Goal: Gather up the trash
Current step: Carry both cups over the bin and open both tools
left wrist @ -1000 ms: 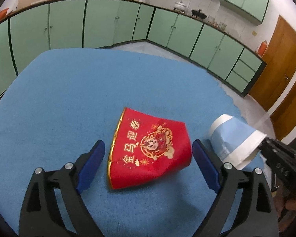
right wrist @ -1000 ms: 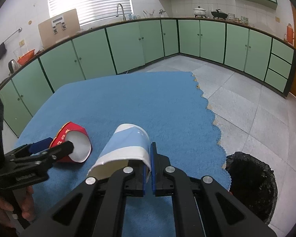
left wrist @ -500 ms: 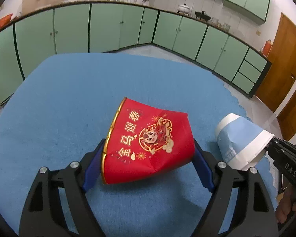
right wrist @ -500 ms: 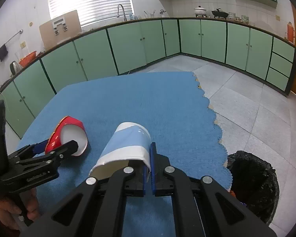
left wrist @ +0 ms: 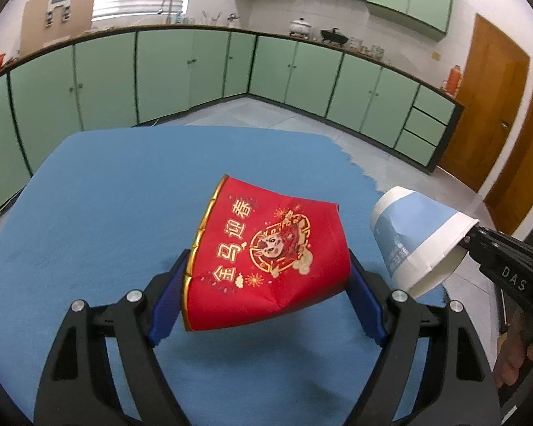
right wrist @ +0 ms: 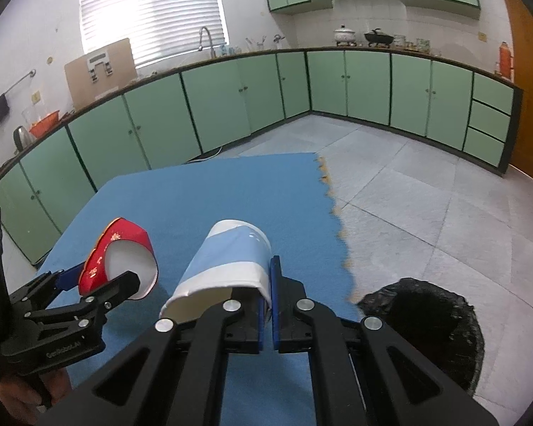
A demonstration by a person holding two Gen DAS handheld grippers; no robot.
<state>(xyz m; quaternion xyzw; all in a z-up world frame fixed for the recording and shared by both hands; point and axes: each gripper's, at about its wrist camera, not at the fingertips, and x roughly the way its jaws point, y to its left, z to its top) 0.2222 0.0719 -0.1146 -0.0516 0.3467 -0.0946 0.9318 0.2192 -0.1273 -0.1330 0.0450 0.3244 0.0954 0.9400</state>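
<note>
Red cup (left wrist: 266, 259) clamped in left gripper (left wrist: 266, 298); blue cup's (right wrist: 231, 262) rim pinched in right gripper (right wrist: 266, 305). Both are lifted clear. Next, seemingly: carry them to the bin (right wrist: 440, 323) right of the right gripper.

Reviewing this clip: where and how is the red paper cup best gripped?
Across its side walls, as the left claw does: one finger each side of the red cup, approached from the mouth end. It is crushed flat, so its broad faces suit the pads less than its narrow edges.

Green cabinets (right wrist: 224, 106) line the walls beyond the blue mat (left wrist: 124, 191).
</note>
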